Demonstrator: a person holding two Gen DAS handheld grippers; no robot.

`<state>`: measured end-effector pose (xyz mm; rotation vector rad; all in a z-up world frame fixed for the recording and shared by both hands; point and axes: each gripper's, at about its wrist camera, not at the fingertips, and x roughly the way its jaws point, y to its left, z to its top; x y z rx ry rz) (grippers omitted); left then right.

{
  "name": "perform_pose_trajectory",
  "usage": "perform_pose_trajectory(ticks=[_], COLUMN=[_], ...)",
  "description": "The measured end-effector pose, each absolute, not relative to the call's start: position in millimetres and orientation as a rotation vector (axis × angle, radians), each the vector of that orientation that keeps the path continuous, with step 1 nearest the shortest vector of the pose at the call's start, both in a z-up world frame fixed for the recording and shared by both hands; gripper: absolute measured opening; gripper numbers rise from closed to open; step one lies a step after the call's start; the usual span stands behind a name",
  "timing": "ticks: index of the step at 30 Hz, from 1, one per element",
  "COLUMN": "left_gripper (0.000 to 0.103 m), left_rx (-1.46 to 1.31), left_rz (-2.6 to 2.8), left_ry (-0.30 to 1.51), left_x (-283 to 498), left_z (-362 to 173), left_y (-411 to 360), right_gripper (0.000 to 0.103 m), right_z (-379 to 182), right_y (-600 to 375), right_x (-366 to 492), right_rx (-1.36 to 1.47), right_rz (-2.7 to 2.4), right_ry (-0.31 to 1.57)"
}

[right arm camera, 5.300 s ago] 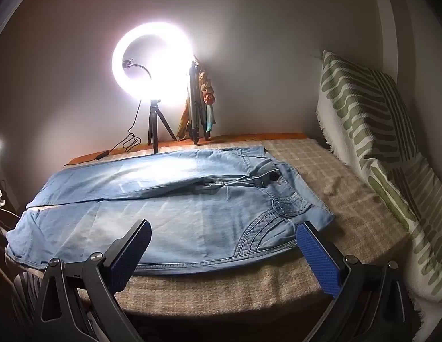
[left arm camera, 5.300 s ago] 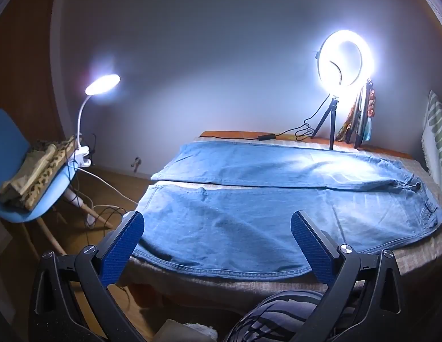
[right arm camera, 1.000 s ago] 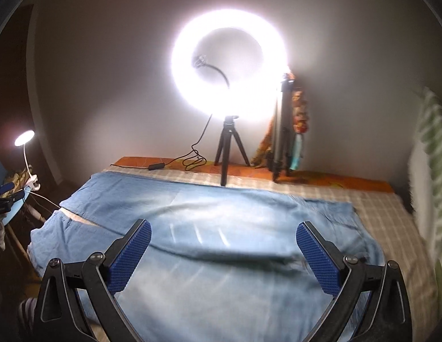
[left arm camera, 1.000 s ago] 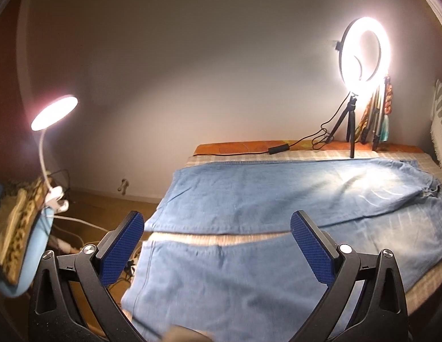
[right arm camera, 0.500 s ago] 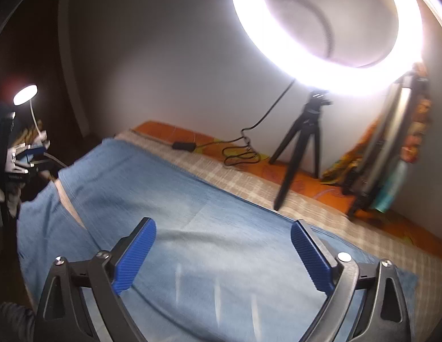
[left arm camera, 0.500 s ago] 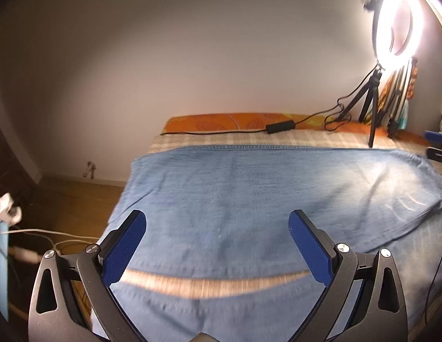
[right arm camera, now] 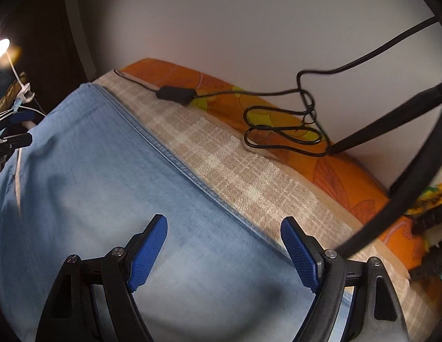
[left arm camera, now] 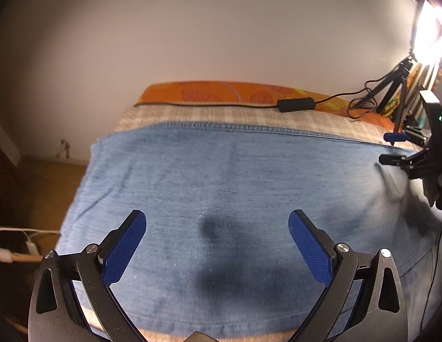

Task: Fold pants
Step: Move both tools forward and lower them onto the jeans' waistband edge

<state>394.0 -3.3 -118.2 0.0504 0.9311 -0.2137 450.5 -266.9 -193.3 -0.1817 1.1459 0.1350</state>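
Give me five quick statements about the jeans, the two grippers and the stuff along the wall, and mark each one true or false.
1. The jeans lie spread flat on the checked cover. True.
2. The left gripper is clamped on denim. False: its jaws stand open, nothing between them.
3. The right gripper holds the black cable. False: the cable lies by the wall, and the jaws, just narrowing, hold nothing.
4. The jeans are black. False: light blue.
5. A tripod leg stands on the orange sheet. True.
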Motion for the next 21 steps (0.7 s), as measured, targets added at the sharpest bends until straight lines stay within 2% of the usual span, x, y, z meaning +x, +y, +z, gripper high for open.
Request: perform_pose_trajectory(ticks=[4,6,9,11,12,13,14,16,21], left_gripper=[0.100,0.100,0.099,0.099,0.099,0.099,0.099,0.099,0.099], left_rx=[0.022,0.011,-0.020,-0.060,-0.072,-0.089,-0.110,-0.152,-0.194], left_rz=[-0.220,-0.225,-0.220,-0.216,-0.213,-0.209,-0.201,-0.195,-0.190], left_ry=[0.951,0.960,0.971,0.975,0.975,0.971,0.966,0.955,0.933], left_x=[404.7,409.5,415.9,420.7,423.7,427.2,431.1,439.9,458.8], left_z=[-130.5,-135.3,-139.8,-138.1,-137.2,-134.4,-129.8,-119.6,-99.3], left_y=[2.1,4.3,9.9,15.2,16.9,18.8,20.8,23.7,20.6], right_gripper=[0.093,0.092,0.075,0.042,0.034,0.019,0.012,0.007,0.004], right_z=[-201.4,-202.0,-200.1,-197.1,-194.7,-192.0,-188.7,-176.1,-140.9], right_y=[-270.2,-272.4,-267.4,-260.8,-256.0,-251.7,-245.9,-233.7,-203.6], right_x=[456.0,455.2,450.9,447.4,445.6,443.8,441.7,433.7,396.1], right_rx=[-0.188,-0.171,-0.167,-0.171,-0.185,-0.209,-0.236,-0.272,-0.361], right_rz=[0.163,0.172,0.205,0.218,0.203,0.180,0.161,0.141,0.138], right_ry=[1.158,1.157,1.138,1.133,1.133,1.132,1.125,1.083,0.981])
